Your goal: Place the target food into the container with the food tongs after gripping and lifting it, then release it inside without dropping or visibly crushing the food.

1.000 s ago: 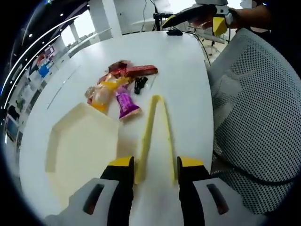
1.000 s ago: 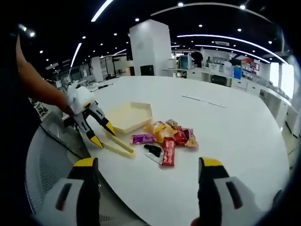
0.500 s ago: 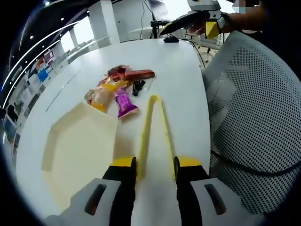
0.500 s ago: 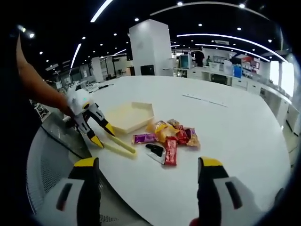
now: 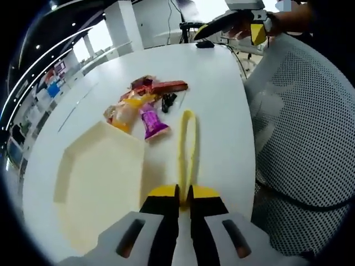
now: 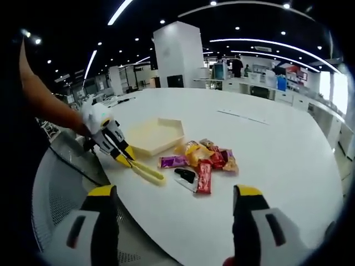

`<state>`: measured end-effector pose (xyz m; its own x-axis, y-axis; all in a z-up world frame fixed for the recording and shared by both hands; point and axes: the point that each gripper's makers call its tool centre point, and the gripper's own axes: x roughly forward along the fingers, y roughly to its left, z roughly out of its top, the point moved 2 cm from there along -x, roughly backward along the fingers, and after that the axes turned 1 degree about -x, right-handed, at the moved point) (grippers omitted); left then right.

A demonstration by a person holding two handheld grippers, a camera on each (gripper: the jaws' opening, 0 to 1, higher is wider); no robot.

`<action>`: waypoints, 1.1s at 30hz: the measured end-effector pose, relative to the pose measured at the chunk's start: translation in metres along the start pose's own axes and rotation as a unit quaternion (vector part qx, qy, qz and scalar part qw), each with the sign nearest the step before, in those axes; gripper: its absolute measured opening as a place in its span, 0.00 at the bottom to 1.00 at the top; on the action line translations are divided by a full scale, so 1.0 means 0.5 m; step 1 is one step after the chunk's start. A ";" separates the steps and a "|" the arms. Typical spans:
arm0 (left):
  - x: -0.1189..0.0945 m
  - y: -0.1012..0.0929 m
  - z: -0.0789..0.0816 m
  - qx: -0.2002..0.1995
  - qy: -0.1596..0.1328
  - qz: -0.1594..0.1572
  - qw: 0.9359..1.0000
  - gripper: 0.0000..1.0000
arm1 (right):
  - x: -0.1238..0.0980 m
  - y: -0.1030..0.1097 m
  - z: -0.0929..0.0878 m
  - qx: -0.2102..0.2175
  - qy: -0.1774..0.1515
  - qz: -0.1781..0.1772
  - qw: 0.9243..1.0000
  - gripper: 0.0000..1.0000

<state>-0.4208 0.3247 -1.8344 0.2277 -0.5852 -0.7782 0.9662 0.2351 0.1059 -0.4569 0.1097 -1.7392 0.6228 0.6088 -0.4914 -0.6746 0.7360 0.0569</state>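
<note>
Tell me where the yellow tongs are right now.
In the left gripper view, the yellow tongs lie on the white table, squeezed in the left gripper, right of the hexagonal container, tips near the snack pile.

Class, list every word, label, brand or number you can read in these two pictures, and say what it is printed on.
None can be read.
Snack packets: the print on the wrappers is too small and blurred.
Tongs, tray and table: no writing seen.

Glossy foil snack packets (image 5: 138,102) lie on a smooth white table (image 5: 216,72) (slight sheen) beside matt yellow plastic tongs (image 5: 186,141).
</note>
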 end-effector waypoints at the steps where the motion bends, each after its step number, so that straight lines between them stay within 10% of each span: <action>1: -0.002 0.000 0.000 -0.003 -0.001 0.001 1.000 0.00 | -0.001 -0.001 0.001 0.000 -0.001 -0.001 1.000 0.85; 7: -0.031 -0.004 0.032 -0.027 -0.032 -0.014 0.999 0.01 | -0.015 0.008 0.016 -0.011 -0.014 0.013 1.000 0.66; 12: -0.064 0.012 0.067 -0.029 -0.059 -0.015 0.998 0.01 | -0.015 0.006 0.035 -0.005 -0.022 0.025 0.999 0.72; 33: -0.315 0.088 0.347 0.003 -0.182 -0.067 0.981 0.02 | -0.054 0.049 0.265 -0.036 -0.120 0.133 0.983 0.64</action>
<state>-0.3929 0.2927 -1.6001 0.1256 -0.8492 -0.5130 0.9909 0.1327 0.0228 -0.4378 0.1506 -1.6096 0.4900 0.8357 -0.2481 -0.8471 0.5237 0.0908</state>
